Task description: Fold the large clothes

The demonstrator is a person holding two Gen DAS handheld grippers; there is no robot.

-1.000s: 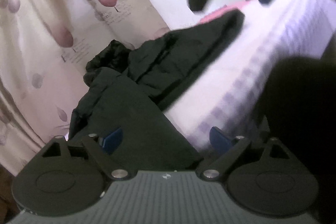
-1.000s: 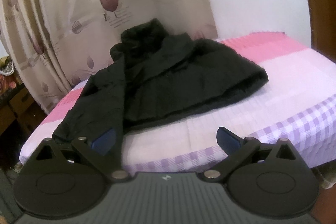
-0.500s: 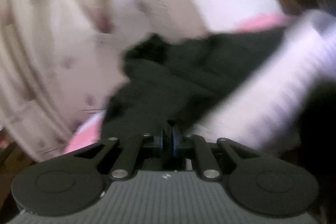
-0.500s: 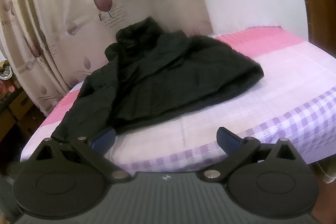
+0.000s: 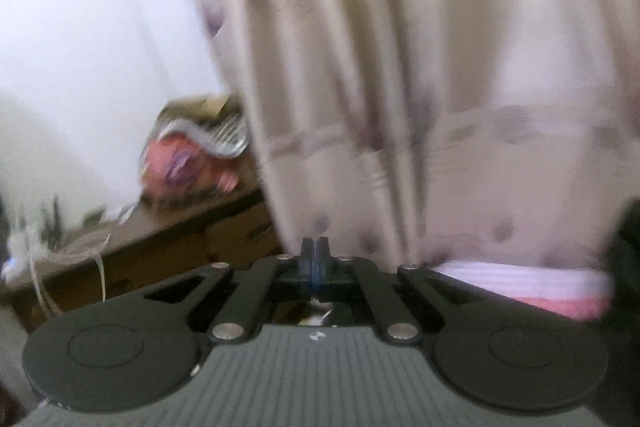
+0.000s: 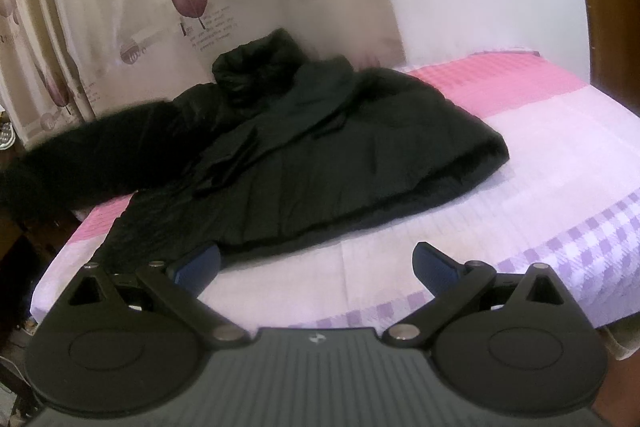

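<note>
Your left tongs (image 5: 315,247) are pinched together with nothing visible between them, facing a blurred floral curtain (image 5: 400,67). Your right tongs (image 6: 316,263) gape wide and empty above the bed (image 6: 540,155), where the black padded jacket (image 6: 320,155) lies spread, one sleeve lifted leftward.

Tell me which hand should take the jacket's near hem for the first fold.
Right, probably. Its tongs stand open just short of the black jacket on the bed, hem directly ahead. The left tongs are shut and face the curtain, away from the jacket.
</note>
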